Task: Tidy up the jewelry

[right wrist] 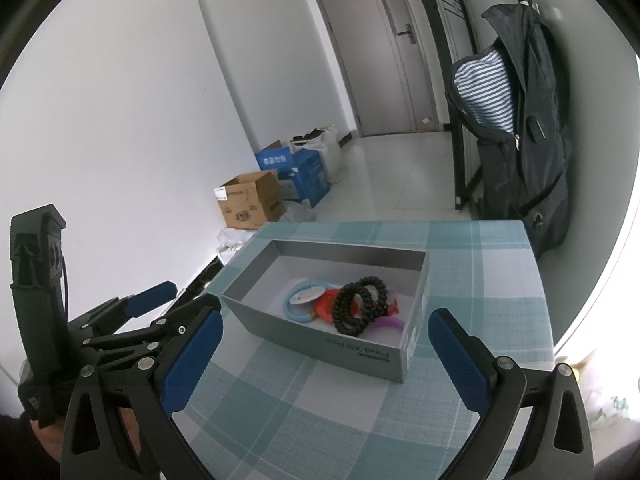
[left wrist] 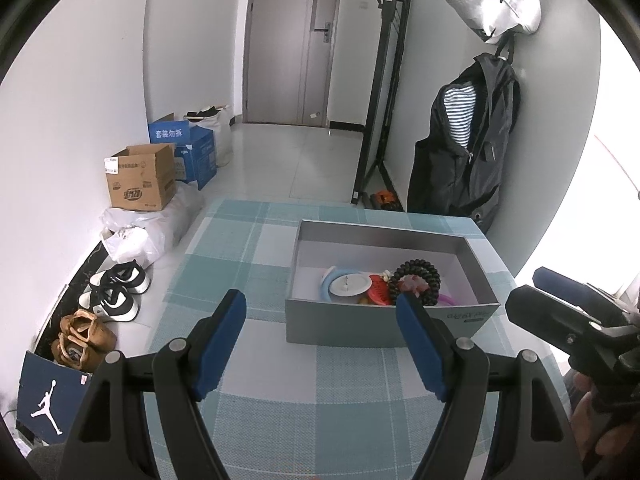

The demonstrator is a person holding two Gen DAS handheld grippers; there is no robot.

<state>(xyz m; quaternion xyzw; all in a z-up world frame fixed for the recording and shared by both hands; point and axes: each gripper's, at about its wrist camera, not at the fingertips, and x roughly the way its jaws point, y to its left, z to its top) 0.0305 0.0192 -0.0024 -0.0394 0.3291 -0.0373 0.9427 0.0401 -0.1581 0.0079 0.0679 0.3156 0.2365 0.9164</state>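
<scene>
jewelry (left wrist: 400, 286) heaped in open grey box (left wrist: 384, 326)

A box (left wrist: 384, 326) is set on the table (left wrist: 256, 248), toward the far right part of it as seen from the left wrist. Inside the box, a coiled hair tie (left wrist: 416, 280) is placed at the right, a hair clip (left wrist: 380, 290) just left of it, and a round disc (left wrist: 349, 285) further left, within a ring (left wrist: 325, 280). The left gripper (left wrist: 320, 312) is held over the near table, before the box; the right gripper (right wrist: 326, 334) is positioned beside it to the right. On the floor left of the table, shoes (left wrist: 114, 292), bags and cartons (left wrist: 140, 178) are lined along the wall. A backpack (left wrist: 464, 140) is hung behind the table at the right; a door (left wrist: 296, 40) is located beyond.
</scene>
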